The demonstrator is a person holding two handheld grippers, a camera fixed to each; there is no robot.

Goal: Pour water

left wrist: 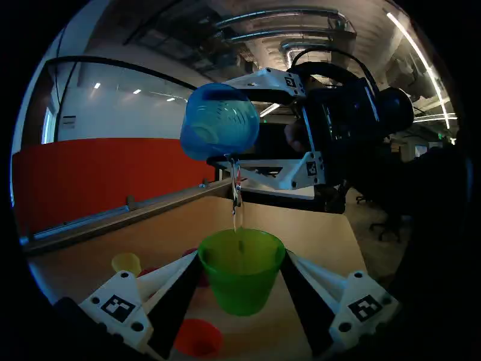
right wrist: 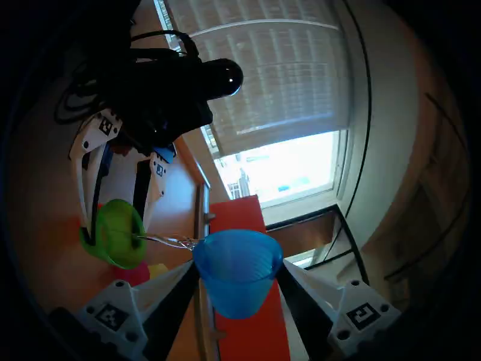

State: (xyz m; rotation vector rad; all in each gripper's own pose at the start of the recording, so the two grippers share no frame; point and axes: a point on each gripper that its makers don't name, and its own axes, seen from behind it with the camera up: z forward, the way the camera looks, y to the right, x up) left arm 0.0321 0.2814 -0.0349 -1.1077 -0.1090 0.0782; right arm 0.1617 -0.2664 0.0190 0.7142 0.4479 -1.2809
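Between the fingers of the left claw (left wrist: 240, 265) sits a translucent green plastic cup (left wrist: 242, 283), upright and pinched on both sides, its mouth open upward. Higher up and just beyond it, the right claw (left wrist: 231, 123) pinches a translucent blue plastic cup (left wrist: 219, 120) that is tipped over, with its rim pointing down toward the green one. A thin stream of water (left wrist: 236, 201) falls from the blue rim into the green cup's mouth.

Seen from the right gripper view, both fingers press the blue cup's walls, and the water runs as a fine thread across to the green cup.

Under them lies a pale wooden counter (left wrist: 300, 225). A small yellow plastic cup (left wrist: 126, 263) stands on it beside the left claw's finger, and a red plastic cup (left wrist: 198, 338) stands nearer the camera. An orange-red partition panel (left wrist: 90, 174) runs along the counter's far edge.
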